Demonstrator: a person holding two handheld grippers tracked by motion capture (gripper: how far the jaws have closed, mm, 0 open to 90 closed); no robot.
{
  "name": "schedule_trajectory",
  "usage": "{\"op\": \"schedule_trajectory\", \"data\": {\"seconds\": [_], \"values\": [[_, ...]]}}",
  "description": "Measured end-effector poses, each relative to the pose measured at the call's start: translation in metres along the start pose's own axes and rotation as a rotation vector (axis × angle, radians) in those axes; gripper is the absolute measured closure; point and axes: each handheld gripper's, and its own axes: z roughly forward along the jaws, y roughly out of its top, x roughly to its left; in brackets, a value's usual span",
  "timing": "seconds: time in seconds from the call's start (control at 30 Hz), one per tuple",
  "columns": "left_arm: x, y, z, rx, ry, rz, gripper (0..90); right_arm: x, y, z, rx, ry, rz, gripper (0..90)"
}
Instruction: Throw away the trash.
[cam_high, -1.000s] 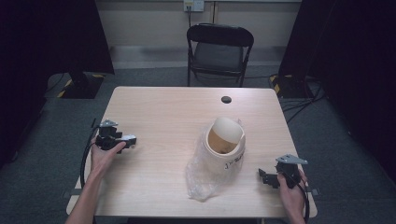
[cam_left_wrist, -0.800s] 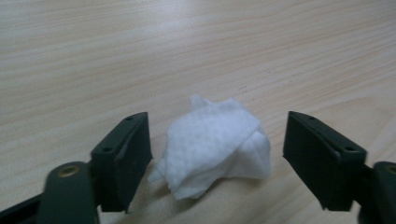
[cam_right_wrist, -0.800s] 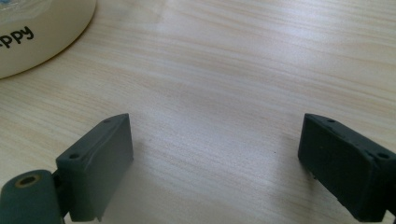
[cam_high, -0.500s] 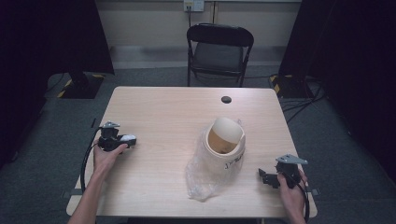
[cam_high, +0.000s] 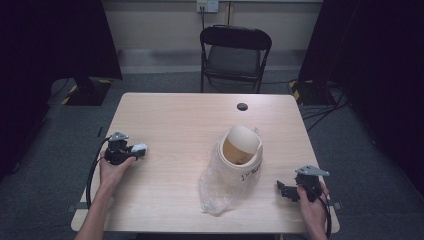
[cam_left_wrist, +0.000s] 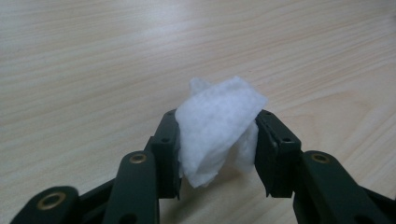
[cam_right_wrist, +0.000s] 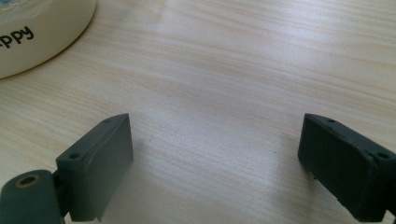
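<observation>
My left gripper (cam_high: 136, 148) rests near the table's left edge, shut on a crumpled white tissue (cam_left_wrist: 215, 126) that bulges up between the two black jaws; the tissue (cam_high: 140, 148) shows as a white spot at the tips. A cream mug (cam_high: 241, 152) with dark lettering stands right of centre, wrapped in a loose clear plastic bag (cam_high: 215, 190) that trails toward the front edge. My right gripper (cam_high: 281, 189) sits at the front right, jaws wide apart and empty (cam_right_wrist: 215, 163). The mug's cream base (cam_right_wrist: 42, 32) lies to the upper left of it.
The light wooden table (cam_high: 175, 120) has a small black round cap (cam_high: 242, 106) near its far edge. A black folding chair (cam_high: 235, 52) stands behind the table. Dark curtains flank the room, and cables lie on the grey floor.
</observation>
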Motion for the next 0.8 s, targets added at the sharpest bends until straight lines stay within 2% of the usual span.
{"op": "schedule_trajectory", "data": {"seconds": [0.2, 0.33, 0.47, 0.63, 0.73, 0.8], "values": [[-0.005, 0.002, -0.001, -0.014, -0.036, 0.002, 57.4, 0.000, 0.000, 0.000, 0.000, 0.000, 0.000, 9.5], [-0.013, 0.006, -0.005, -0.056, -0.077, -0.013, 58.5, 0.000, 0.000, 0.000, 0.000, 0.000, 0.000, 9.5], [-0.017, 0.009, -0.008, -0.060, -0.076, -0.007, 58.9, 0.000, 0.000, 0.000, 0.000, 0.000, 0.000, 9.5], [-0.022, 0.011, -0.013, -0.083, -0.110, -0.015, 59.1, 0.000, 0.000, 0.000, 0.000, 0.000, 0.000, 9.5], [-0.026, 0.013, -0.015, -0.092, -0.112, -0.006, 59.3, 0.000, 0.000, 0.000, 0.000, 0.000, 0.000, 9.5], [-0.030, 0.015, -0.016, -0.089, -0.099, 0.001, 59.4, 0.000, 0.000, 0.000, 0.000, 0.000, 0.000, 9.5]]}}
